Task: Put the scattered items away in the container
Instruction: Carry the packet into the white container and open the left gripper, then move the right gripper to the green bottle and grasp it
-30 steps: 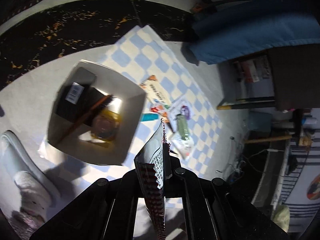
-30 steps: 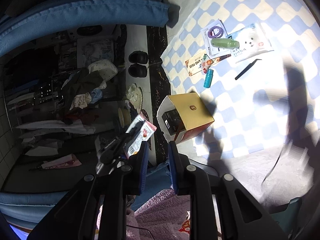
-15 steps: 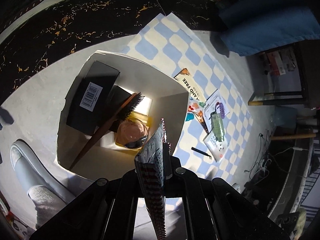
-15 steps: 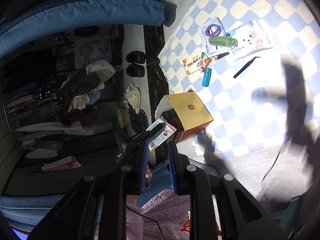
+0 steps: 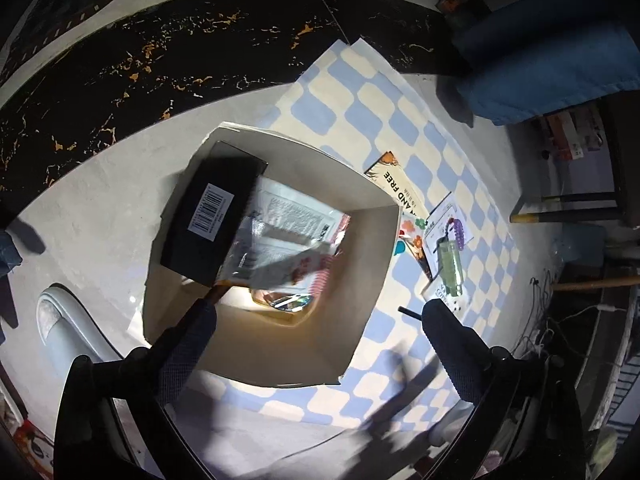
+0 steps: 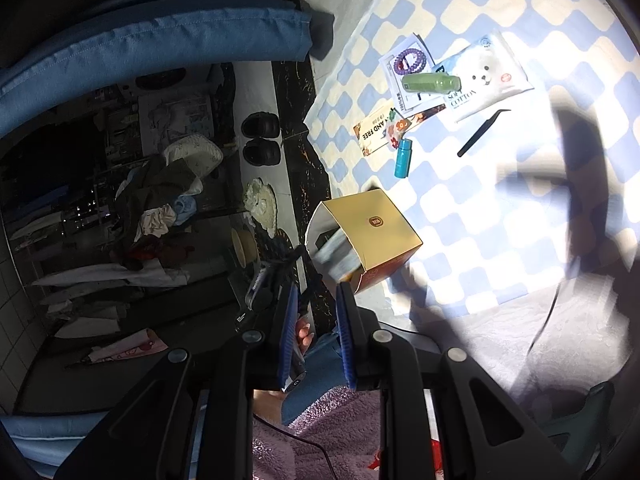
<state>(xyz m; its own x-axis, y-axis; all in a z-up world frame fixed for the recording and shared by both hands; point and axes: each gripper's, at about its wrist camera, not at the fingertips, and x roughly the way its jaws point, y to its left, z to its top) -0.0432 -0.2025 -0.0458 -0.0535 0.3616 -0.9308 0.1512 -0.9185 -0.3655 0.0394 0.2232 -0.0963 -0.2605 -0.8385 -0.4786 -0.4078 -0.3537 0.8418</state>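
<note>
1. One item fewer in your left gripper (image 5: 316,320): half a second ago it pinched a silver snack packet, now its jaws are opening wide and nothing sits between them.
2. Your packet (image 5: 288,236) lies inside the box (image 5: 372,264), slanted across the black carton (image 5: 212,216) and over the brush handle (image 5: 218,294); it looks blurred, so it may not have settled yet.
3. That drop counts as done, judging by where the packet sits.
4. Your right gripper (image 6: 316,336) hovers near the box with a narrow gap between its blue pads, same as a second ago; nothing is pinched between them.
5. Several things still wait on the checkered mat (image 6: 500,216): green bottle (image 6: 430,82), teal tube (image 6: 402,158), tweezers (image 6: 482,134), cotton pack (image 6: 486,76), hair-tie card (image 6: 408,62), printed card (image 6: 374,130).
6. You likely go for one of those next; the tweezers lie flat and thin, probably the fiddliest pick.
</note>
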